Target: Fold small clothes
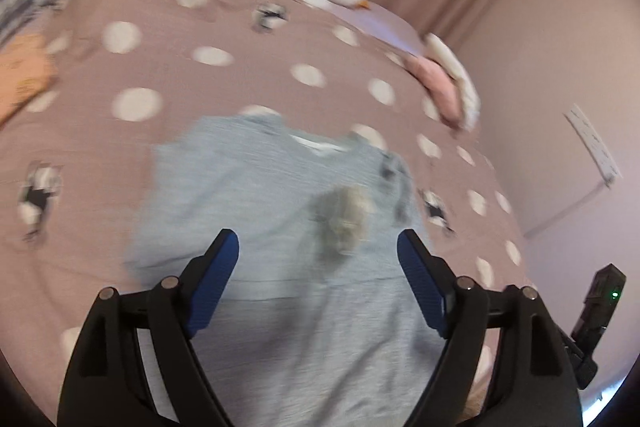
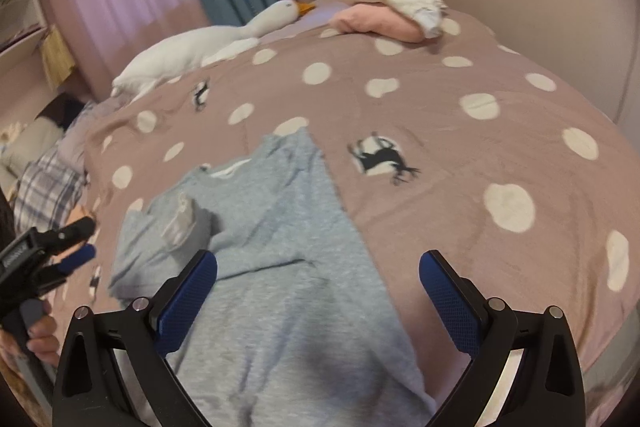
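Mauve dotted bedcover (image 2: 440, 99) carries a blurred, light blue-grey small shirt (image 2: 288, 267), its hem cut off at 6 o'clock; left gripper (image 1: 318, 251) and right gripper (image 2: 318, 271) hover spread wide, grasping nothing.

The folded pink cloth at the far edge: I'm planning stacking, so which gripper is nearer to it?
Right, though only slightly. The right gripper and the left gripper both hover open over the blue shirt, far from the pink cloth.

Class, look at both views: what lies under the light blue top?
Under the light blue top lies the mauve polka-dot duvet, visible all around it. Whatever dots or prints sit directly beneath are covered.
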The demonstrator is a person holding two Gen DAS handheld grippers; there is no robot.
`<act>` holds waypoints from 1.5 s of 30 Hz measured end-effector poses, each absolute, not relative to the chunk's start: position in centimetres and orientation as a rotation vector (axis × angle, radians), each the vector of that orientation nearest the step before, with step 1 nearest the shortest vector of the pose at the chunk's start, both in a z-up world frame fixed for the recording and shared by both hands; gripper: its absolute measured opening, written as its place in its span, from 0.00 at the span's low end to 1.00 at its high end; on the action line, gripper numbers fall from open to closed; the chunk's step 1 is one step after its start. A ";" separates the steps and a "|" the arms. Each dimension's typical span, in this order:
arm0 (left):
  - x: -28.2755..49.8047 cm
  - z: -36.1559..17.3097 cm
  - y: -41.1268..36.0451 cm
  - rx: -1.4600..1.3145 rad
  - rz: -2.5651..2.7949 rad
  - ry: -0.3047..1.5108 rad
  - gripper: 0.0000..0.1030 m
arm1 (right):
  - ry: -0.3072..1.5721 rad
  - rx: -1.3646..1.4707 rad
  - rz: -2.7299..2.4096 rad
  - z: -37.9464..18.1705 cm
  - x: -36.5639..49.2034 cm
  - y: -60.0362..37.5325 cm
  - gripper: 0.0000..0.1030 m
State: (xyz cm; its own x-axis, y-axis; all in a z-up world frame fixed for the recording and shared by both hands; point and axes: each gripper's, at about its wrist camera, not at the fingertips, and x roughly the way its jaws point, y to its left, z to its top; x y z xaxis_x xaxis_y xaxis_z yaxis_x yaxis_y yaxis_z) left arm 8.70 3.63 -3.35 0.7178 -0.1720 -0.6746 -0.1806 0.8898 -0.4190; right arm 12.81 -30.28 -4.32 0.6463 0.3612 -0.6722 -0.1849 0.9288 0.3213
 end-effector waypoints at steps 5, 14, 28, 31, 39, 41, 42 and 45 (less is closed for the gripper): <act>5.8 -4.2 7.7 -0.509 0.170 0.786 0.80 | 0.844 0.198 0.411 -4.5 14.1 -27.1 0.98; 2.2 -6.6 11.6 -0.582 0.325 0.825 0.80 | 0.955 0.122 0.598 -6.2 16.8 -19.0 0.89; 0.3 -7.5 12.8 -0.606 0.378 0.839 0.80 | 1.076 -0.063 0.575 -10.3 20.3 -11.6 0.32; 0.3 -7.6 12.8 -0.608 0.374 0.842 0.80 | 1.091 -0.080 0.554 -10.7 20.7 -11.4 0.22; 0.4 -7.7 12.8 -0.611 0.370 0.839 0.80 | 0.943 -0.117 0.588 -5.8 19.6 -12.1 0.18; 0.5 -7.8 12.8 -0.610 0.366 0.839 0.80 | 0.887 -0.120 0.602 -3.7 19.3 -12.2 0.18; 0.6 -7.8 12.7 -0.610 0.365 0.838 0.80 | 0.866 -0.122 0.608 -2.9 19.1 -12.3 0.18; 0.6 -7.9 12.7 -0.614 0.363 0.842 0.80 | 0.793 -0.133 0.626 -0.4 18.8 -11.8 0.18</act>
State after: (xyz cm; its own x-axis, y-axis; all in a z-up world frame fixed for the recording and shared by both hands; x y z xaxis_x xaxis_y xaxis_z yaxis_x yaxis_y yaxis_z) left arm 0.64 12.70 -7.92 0.6209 0.0605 -0.7816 -0.5271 0.7703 -0.3590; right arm 18.83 -11.75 -0.41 0.5319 0.4752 -0.7009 -0.5716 0.8121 0.1169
